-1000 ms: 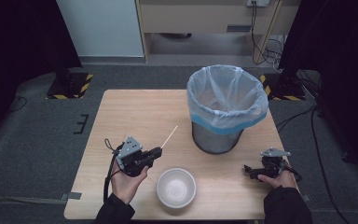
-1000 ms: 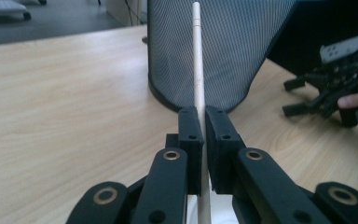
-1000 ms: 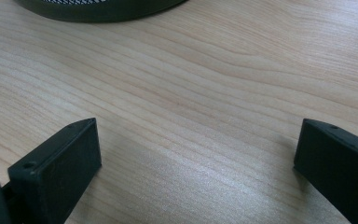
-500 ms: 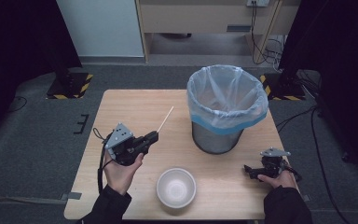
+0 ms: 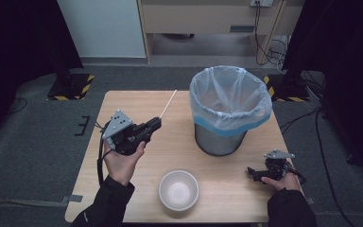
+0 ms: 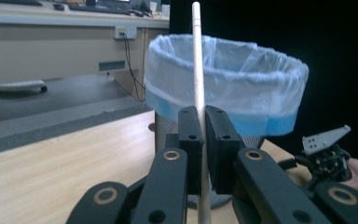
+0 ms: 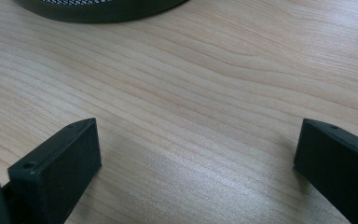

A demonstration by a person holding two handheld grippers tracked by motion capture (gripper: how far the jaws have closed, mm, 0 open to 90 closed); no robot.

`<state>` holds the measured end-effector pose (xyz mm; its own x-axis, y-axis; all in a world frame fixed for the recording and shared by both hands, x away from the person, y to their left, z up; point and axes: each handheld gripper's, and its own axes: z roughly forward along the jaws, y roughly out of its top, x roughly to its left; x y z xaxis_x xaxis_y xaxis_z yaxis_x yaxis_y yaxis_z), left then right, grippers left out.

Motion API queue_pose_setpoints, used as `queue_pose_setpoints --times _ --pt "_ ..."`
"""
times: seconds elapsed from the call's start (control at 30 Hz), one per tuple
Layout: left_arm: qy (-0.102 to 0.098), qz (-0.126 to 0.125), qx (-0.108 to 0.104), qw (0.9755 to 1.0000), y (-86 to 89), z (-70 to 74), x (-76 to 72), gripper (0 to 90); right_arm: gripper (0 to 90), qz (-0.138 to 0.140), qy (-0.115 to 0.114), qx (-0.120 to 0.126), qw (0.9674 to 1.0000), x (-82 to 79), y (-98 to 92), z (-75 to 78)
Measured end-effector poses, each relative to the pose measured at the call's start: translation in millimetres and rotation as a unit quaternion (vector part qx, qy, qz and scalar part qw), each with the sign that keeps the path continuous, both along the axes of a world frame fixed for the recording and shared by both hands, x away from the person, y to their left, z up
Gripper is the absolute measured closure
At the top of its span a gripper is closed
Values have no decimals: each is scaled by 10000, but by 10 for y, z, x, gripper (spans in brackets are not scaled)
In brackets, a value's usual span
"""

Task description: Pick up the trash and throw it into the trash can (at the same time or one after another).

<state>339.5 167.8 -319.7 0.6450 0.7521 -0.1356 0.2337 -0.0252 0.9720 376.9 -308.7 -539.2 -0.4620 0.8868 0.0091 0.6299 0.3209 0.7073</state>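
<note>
High view: a thin wooden stick [image 5: 168,103] sits clamped in the left gripper [image 5: 152,128], held above the table [image 5: 137,165] and aimed towards the lined bin [image 5: 230,108], likely for disposal. Right gripper [image 5: 254,173] rests wide apart, holding nothing.

We see the high view lit softly from above: the table [image 5: 227,189] is evenly bright, while the floor and both upper corners sink into near black. The white bowl [image 5: 178,190] glows without harsh glare, and shadows under the bin [image 5: 229,111] are faint. The picture is slightly soft and grainy throughout. In the left gripper view, the near black jaws blur at the bottom edge, the liner looks washed pale, and the right side falls to darkness. In the right gripper view, the wood grain is crisp mid-frame, and the jaws cast soft shadows.
</note>
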Motion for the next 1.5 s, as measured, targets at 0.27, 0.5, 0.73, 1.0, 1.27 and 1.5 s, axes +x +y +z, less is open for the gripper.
queue_pose_setpoints --times 0.27,0.5,0.73,1.0,1.27,1.5 --pt "-266 21 -70 9996 -68 257 101 853 7 -4 4 3 10000 -1 1 0" --pt "-404 -21 -141 9991 -189 438 187 853 7 -2 3 2 10000 0 0 0" --pt "-536 -72 -100 9985 -336 589 273 853 7 -4 3 3 10000 0 1 0" --pt "-656 -152 -179 9976 -479 712 345 853 7 2 -18 3 10000 2 0 -1" --pt "-776 -180 -201 9966 -588 837 459 853 7 0 -16 3 10000 2 0 -1" --pt "-871 -190 -183 9958 -677 933 528 853 7 -4 -14 6 10000 2 1 -1"
